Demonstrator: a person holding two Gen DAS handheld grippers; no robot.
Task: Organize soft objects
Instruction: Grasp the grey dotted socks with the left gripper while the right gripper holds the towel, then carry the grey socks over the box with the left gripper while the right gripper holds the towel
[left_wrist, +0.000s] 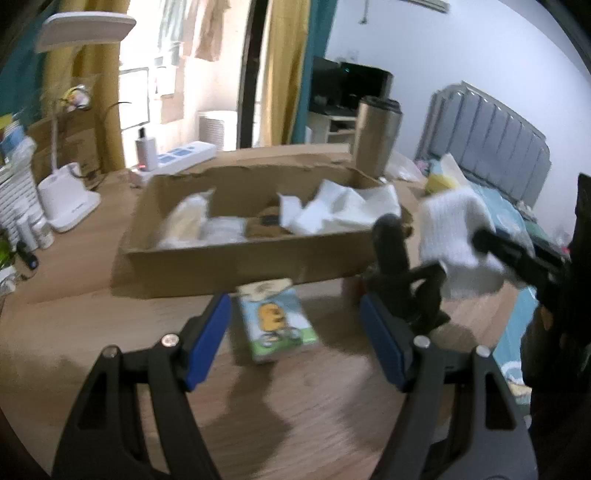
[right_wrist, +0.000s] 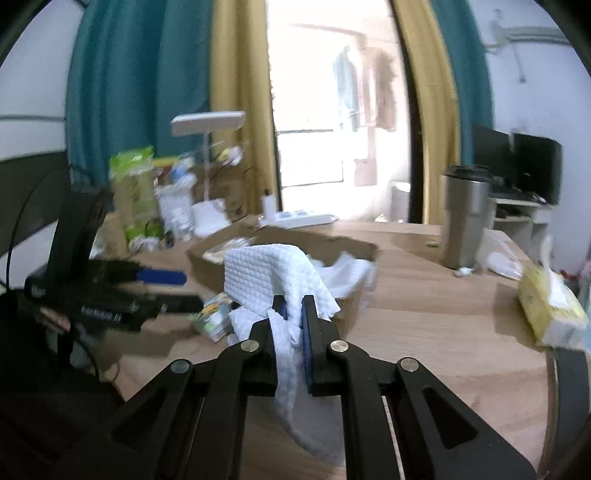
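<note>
Although both views are smeared by motion blur, the right tongs (right_wrist: 293, 314) plainly pinch a white waffle-weave cloth (right_wrist: 266, 277), its blue pads pressed tight on a bunched fold. The cloth is soft and grid-textured; part of it drapes forward over the fingertips, and a tail hangs down between the black arms and is cut off by the rig. In the left wrist view the same cloth (left_wrist: 452, 229) hangs off the desk, at the right end of the cardboard box (left_wrist: 236, 258), with the right tongs' tip buried in it.

The left tongs (left_wrist: 295, 328) stand released, blue pads apart with nothing between them, over a small carton (left_wrist: 275, 321) printed with a yellow cartoon figure; its lettering is too blurred to read. A black stand-like object (left_wrist: 402, 273) beside the right pad is hard to identify.

The box is shallow, brown, with ragged torn edges. Inside lie crumpled white cloths (left_wrist: 343, 210) on the right, a pale wrapped bundle (left_wrist: 188, 221) on the left, and a brown item between them, half hidden.

The desk (left_wrist: 314, 406) is wood-grained. A steel tumbler (right_wrist: 467, 218) with a dark lid stands far right, a yellow tissue pack (right_wrist: 546, 306) at the right edge, and a white lamp (left_wrist: 68, 206) far left.
</note>
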